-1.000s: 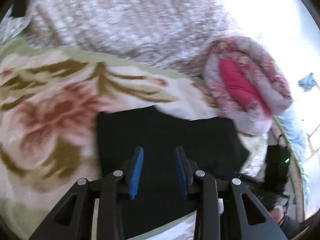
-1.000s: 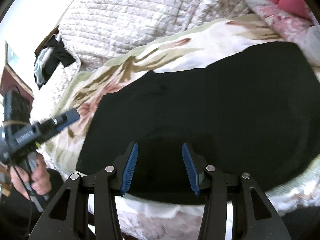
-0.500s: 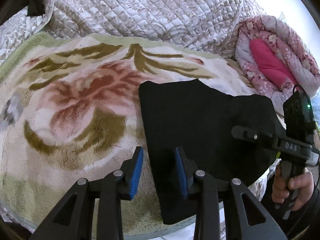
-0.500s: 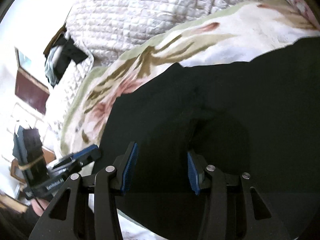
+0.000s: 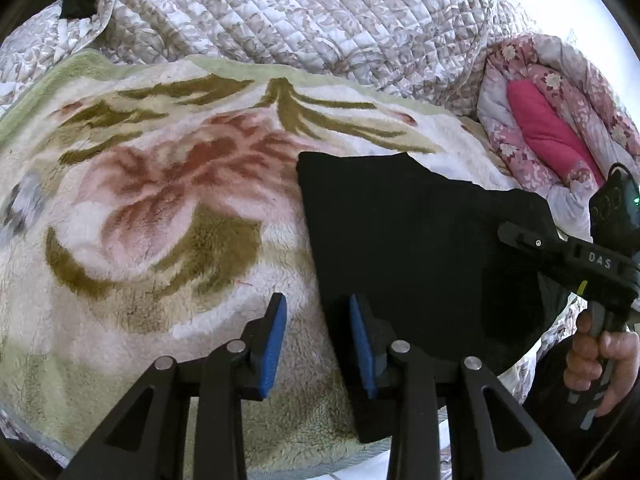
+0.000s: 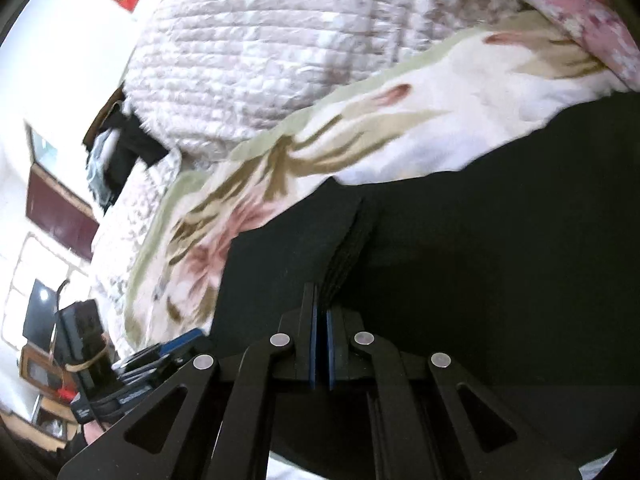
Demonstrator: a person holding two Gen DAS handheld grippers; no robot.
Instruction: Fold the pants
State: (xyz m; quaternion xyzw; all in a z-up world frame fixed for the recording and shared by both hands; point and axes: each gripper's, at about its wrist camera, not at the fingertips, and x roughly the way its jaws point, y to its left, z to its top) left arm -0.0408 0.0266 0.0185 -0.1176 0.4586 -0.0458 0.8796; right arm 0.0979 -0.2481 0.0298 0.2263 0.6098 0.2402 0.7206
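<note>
Black pants [image 5: 420, 248] lie flat on a floral blanket [image 5: 160, 220]. My left gripper [image 5: 317, 308] hovers open over their left edge: one blue pad stands over the blanket, the other over the black cloth. In the right wrist view the pants [image 6: 480, 260] fill the lower right. My right gripper [image 6: 321, 312] is shut on a raised ridge of their fabric that runs up from its pads. The left wrist view shows the right gripper [image 5: 508, 232] low on the pants' right part, held by a hand [image 5: 600, 364].
A quilted beige bedspread [image 5: 300, 12] is heaped behind the blanket. A rolled pink floral duvet [image 5: 560, 120] lies at the right. Dark clothes [image 6: 124, 152] hang at the bed's far left, with room furniture [image 6: 60, 216] beyond. The bed's front edge runs just below my grippers.
My right gripper's jaws have gone from wide apart to shut, pinching up a ridge of black fabric. My left gripper swung from over the pants' middle to their left edge, then held.
</note>
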